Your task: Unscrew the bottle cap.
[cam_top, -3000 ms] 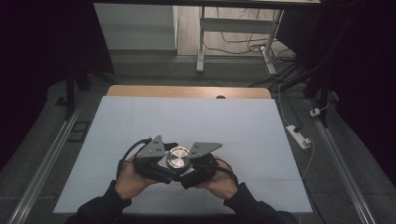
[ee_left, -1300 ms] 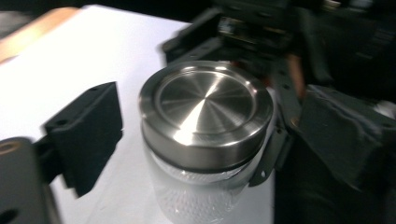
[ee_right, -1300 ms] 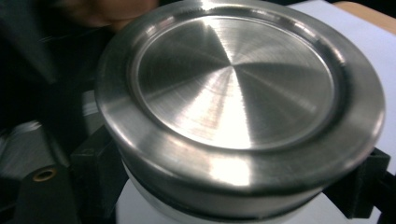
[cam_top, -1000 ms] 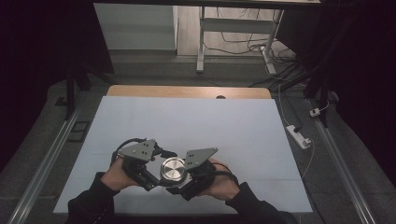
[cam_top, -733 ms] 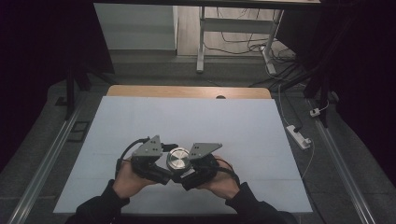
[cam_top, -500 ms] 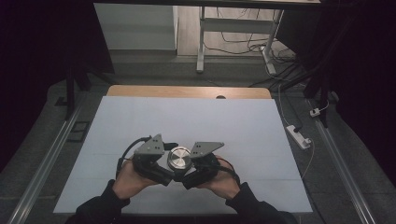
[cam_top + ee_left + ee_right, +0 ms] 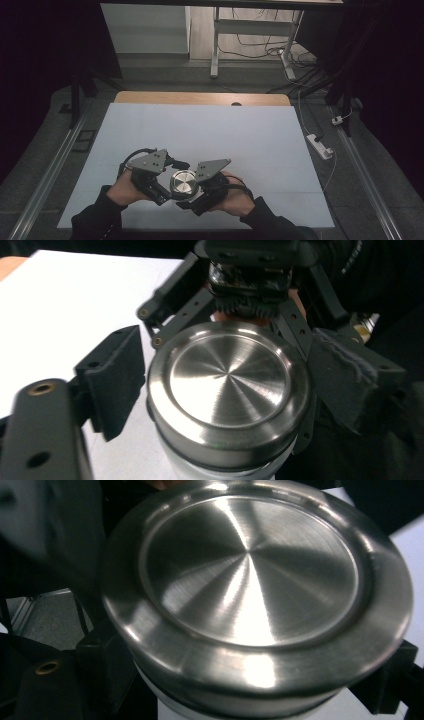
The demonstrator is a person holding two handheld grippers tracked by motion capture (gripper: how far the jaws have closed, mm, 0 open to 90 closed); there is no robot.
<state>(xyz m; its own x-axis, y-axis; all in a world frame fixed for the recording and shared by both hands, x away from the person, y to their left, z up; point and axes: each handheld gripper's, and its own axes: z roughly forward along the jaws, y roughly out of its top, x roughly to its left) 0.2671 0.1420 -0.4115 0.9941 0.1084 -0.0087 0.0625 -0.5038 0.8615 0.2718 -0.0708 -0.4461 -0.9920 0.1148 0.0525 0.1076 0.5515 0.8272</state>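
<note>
A flask with a brushed steel lid (image 7: 182, 182) and a white body (image 7: 200, 471) is held above the near part of the white table top (image 7: 210, 130). My left gripper (image 7: 169, 190) comes in from the left. In the left gripper view its jaws have just been closing, and its pads (image 7: 117, 380) press on the lid's rim (image 7: 227, 385). My right gripper (image 7: 197, 194) meets the flask from the right. It is shut on the white body just under the lid (image 7: 255, 580), with one dark finger (image 7: 100, 675) low at the left.
A wooden strip (image 7: 200, 98) edges the table's far side. A white power strip (image 7: 320, 145) and cables lie on the floor at the right. Metal rails (image 7: 47, 175) run along both sides. A desk frame (image 7: 215, 45) stands behind.
A second ago my left gripper sat lower and farther left of the lid. It has swung back in against the lid. The right gripper and the flask have barely moved.
</note>
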